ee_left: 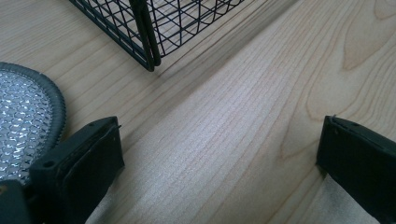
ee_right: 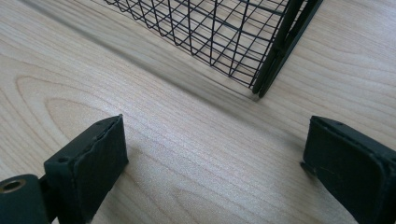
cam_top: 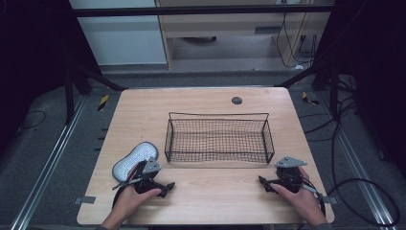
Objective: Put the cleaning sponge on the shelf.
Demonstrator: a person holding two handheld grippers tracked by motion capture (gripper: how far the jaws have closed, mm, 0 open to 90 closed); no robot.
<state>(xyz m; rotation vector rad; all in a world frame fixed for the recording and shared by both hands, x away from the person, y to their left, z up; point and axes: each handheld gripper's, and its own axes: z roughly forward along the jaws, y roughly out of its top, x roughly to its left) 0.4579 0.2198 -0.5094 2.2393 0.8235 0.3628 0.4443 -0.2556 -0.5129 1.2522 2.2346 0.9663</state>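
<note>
The black wire basket (cam_top: pixel 219 138) stands near the middle of the wooden table (cam_top: pixel 201 103), ahead of both grippers and between them, and nothing lies inside it. The left gripper (cam_top: pixel 165 186) rests low on the table at the near edge, held by the person's left hand (cam_top: pixel 131 196); its jaws are spread wide with only bare wood between them. In the left gripper view the near corner of the basket (ee_left: pixel 150 51) is ahead of this gripper (ee_left: pixel 219 149) and a little to its left, apart from the jaws. A grey oval pad with a shiny mesh surface (cam_top: pixel 134 160) lies flat just beside the left gripper, on its outer side; in the left gripper view its dark rim (ee_left: pixel 28 121) comes very close to the left jaw, but I cannot tell if they touch. The right gripper (cam_top: pixel 263 182) sits at the same near edge, well apart from the left one, held by the right hand (cam_top: pixel 299 199). Its jaws are also wide apart and hold nothing. In the right gripper view the other near corner of the basket (ee_right: pixel 268 70) is ahead of this gripper (ee_right: pixel 212 154) and slightly to its right, not touching it. A small dark round spot (cam_top: pixel 236 100) is on the table beyond the basket.
</note>
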